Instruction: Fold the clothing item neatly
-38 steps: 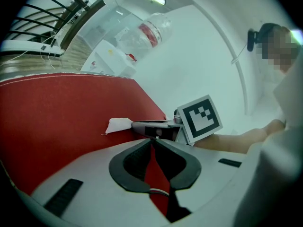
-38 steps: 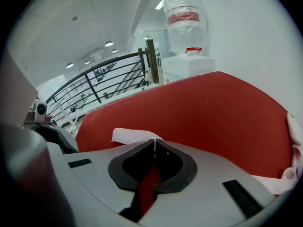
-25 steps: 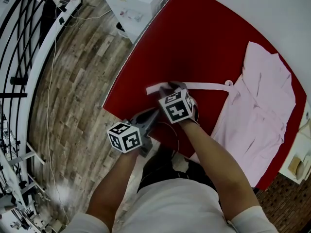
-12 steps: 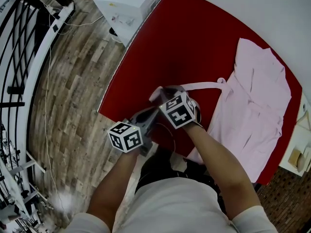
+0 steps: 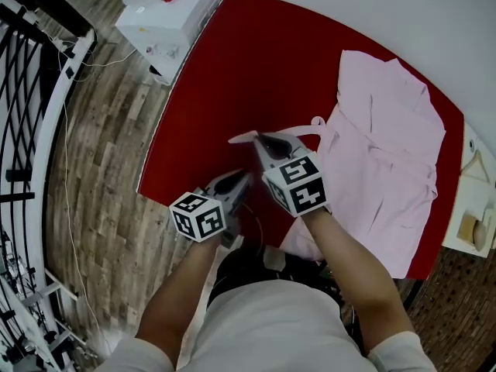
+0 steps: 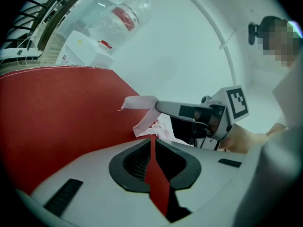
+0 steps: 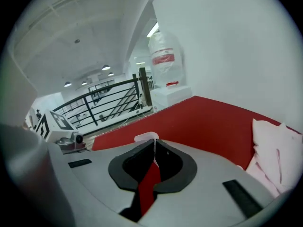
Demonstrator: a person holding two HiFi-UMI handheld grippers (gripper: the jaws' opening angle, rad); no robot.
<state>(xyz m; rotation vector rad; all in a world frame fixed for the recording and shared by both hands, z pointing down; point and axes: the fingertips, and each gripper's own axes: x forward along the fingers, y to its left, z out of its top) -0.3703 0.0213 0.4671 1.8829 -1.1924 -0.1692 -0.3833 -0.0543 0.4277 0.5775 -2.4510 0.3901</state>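
Wooden floor and white box at far left, off red bench. Left claw pinched shut on nothing, parked low near bench's front edge, likely waiting its turn. Just beside it, right claw clamped on end of pale pink sash, raised off bench, strip trailing back toward garment. Pink robe-like garment lies spread flat at bench's right, unfolded. Sash probably being gathered in first so it won't dangle once folding starts.
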